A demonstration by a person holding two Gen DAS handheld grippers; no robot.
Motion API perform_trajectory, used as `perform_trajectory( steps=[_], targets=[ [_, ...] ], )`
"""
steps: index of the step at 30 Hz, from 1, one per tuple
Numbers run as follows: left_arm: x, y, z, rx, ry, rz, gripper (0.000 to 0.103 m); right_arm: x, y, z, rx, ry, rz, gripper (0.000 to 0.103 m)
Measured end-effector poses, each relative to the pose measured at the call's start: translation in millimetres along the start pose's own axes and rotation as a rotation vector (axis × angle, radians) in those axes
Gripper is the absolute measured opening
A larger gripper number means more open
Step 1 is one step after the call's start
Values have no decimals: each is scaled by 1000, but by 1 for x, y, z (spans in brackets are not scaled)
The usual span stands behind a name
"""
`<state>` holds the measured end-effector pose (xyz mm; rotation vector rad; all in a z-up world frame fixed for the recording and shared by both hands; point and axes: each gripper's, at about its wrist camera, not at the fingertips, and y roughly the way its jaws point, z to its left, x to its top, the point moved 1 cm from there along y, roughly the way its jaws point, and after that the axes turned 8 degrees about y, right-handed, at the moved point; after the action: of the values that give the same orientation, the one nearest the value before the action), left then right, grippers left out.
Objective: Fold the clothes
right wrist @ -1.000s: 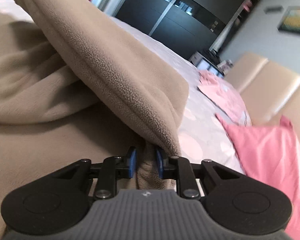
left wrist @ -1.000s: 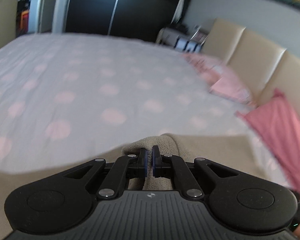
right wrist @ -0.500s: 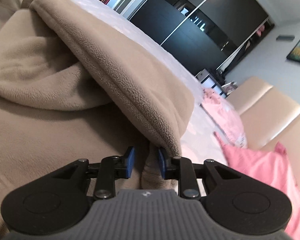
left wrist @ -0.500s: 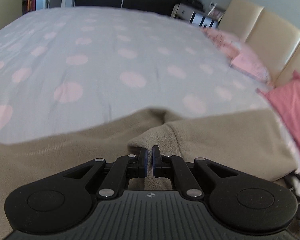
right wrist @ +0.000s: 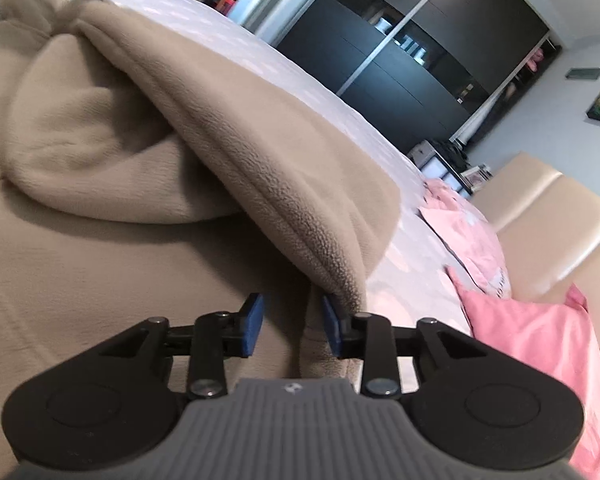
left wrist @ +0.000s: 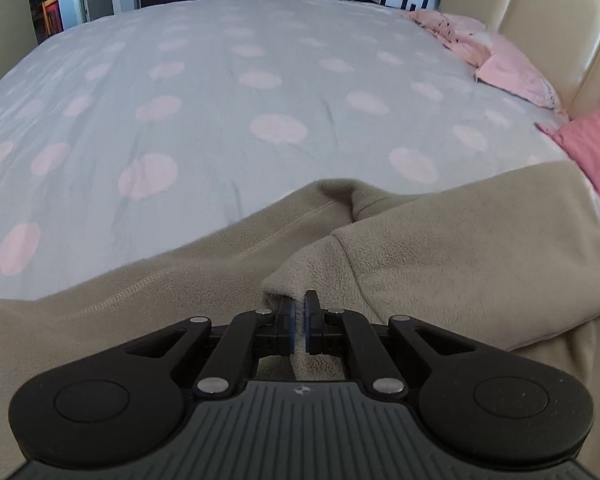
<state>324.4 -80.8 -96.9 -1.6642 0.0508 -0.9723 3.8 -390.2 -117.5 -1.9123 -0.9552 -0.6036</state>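
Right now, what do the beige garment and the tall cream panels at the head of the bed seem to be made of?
The beige garment looks like fleece: a matte, nubby pile, thick soft folds and a stitched hem. The tall cream panels look like leather or an imitation, smooth with a soft sheen; which of the two cannot be told.

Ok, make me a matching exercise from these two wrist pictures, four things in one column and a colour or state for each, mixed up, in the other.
Things:
1. left gripper
2. right gripper
3. bedsheet
4. pillow

States or colours:
A. plain pink
B. pale with pink dots
C. clamped on a corner of the beige fleece
D. jaws opening, the fleece edge loose between them

Pairs: 1-C, 2-D, 3-B, 4-A
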Motion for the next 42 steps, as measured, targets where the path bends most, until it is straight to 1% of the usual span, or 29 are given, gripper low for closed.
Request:
perform_trajectory(
  steps=[3,6,7,8,11,13,15,16,18,19,20,22,24,26,28,30,34,37,40,42],
  targets=[
    [1,-4,-1,6,7,-15,3,4,-14,-5,17,16,-45,35],
    [4,-14,-6,24,8,-33,8,11,-27,-13,36,61,-103,34],
    [5,-19,-8,37,15,-44,11,15,-28,-19,39,86,-118,28],
    [6,-24,-10,49,21,-55,12,20,-27,-27,42,121,-130,22],
    [12,-45,-19,75,25,-122,16,33,-25,-44,33,228,-149,19],
    [16,-60,-26,86,31,-170,20,42,-24,-50,31,299,-145,19],
    [20,-68,-39,65,65,-207,20,51,-15,-59,48,375,-129,20],
    [21,-69,-47,40,91,-215,20,54,-9,-62,60,409,-126,20],
    [19,-64,-61,2,139,-211,20,61,3,-66,75,449,-124,20],
    [16,-58,-66,-8,161,-199,20,63,9,-65,80,455,-118,20],
    [12,-49,-71,-3,182,-176,20,63,15,-64,89,463,-101,20],
    [1,-30,-76,24,215,-131,20,58,28,-59,116,498,-44,20],
    [-11,-13,-75,51,243,-103,20,46,40,-55,144,546,27,20],
    [-19,-3,-70,40,237,-83,21,34,52,-48,159,568,89,20],
    [-22,4,-67,42,234,-73,22,25,59,-38,168,563,124,20],
    [-24,7,-68,54,257,-64,22,21,60,-29,154,540,127,20],
    [-31,14,-69,53,260,-48,22,19,64,-19,140,514,130,20],
    [-33,9,-75,71,288,-55,22,19,63,-18,134,515,138,20],
    [-29,-11,-82,86,330,-71,22,26,63,-19,141,484,176,22],
    [-19,-29,-82,65,300,-57,22,38,58,-27,182,466,215,22]
  ],
)
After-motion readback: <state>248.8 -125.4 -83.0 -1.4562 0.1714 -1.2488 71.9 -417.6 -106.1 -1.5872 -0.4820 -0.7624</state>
